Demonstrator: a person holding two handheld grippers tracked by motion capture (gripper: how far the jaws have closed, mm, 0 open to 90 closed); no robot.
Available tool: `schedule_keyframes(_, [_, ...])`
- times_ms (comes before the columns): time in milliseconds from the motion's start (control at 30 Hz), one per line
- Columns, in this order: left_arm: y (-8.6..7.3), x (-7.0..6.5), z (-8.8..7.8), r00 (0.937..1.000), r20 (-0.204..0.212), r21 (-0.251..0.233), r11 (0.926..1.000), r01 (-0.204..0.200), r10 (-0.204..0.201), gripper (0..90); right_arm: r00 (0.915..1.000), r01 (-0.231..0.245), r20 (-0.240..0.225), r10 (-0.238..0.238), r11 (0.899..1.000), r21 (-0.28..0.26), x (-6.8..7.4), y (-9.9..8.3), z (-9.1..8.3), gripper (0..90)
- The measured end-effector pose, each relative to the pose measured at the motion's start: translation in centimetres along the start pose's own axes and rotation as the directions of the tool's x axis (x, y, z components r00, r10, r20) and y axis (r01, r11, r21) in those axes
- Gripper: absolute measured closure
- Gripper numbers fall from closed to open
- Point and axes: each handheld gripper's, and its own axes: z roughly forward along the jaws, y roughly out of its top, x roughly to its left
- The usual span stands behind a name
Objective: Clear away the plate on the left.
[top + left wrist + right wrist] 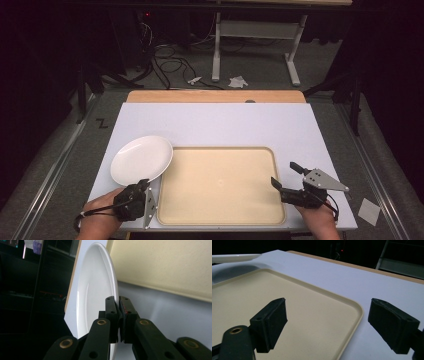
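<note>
Tongs first: left tongs [117, 315] are clamped tight on the near rim of the white plate [141, 159], jaws pressed flat w/ the thin rim sandwiched between the pads. In the left gripper view the plate stands on edge in frame b/c the camera is rolled w/ the hand; from the high view it sits roughly level, at about 10 o'clock from the tray's middle, its right edge overlapping the tray's [172, 200] left rim. The right gripper view hints it's lifted a bit, since a shadow lies under it. An edge grip makes sense: the plate is too shallow and wide to take any other way.

Right tongs [290, 175] are wide open, holding nothing, jaws straddling the tray's right rim at approx. 3 o'clock. Looks like a standby pose, or ready to steady the tray; can't tell which.

Materials: plate is glossy white, prob. ceramic or melamine, round, smooth, shallow well w/ a thin lip, so likely slippery under rubber pads. Tray is matte cream plastic w/ fine speckle, rectangular, rounded corners, low raised rim, bare inside. Surface [215, 125] is a flat pale board w/ a wood strip along the far edge at 12 o'clock.

Judgement: plate is likely headed onto the tray.
</note>
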Motion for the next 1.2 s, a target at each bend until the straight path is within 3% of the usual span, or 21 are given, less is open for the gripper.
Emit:
schedule_keyframes(700, [3.5, -0.9, -0.5, 0.9986, -0.005, -0.094, 0.9942, -0.052, 0.052, 86.9, 1.0000, 0.003, 0.004, -0.003, 1.000, 0.004, 0.0, 0.0, 0.1, 16.5])
schedule_keyframes(1200, [6.3, -1.7, -0.2, 0.9962, 0.030, -0.177, 0.9814, -0.075, 0.082, 86.9, 0.9999, 0.013, 0.005, -0.013, 1.000, 0.005, 0.0, 0.0, 0.1, 16.5])
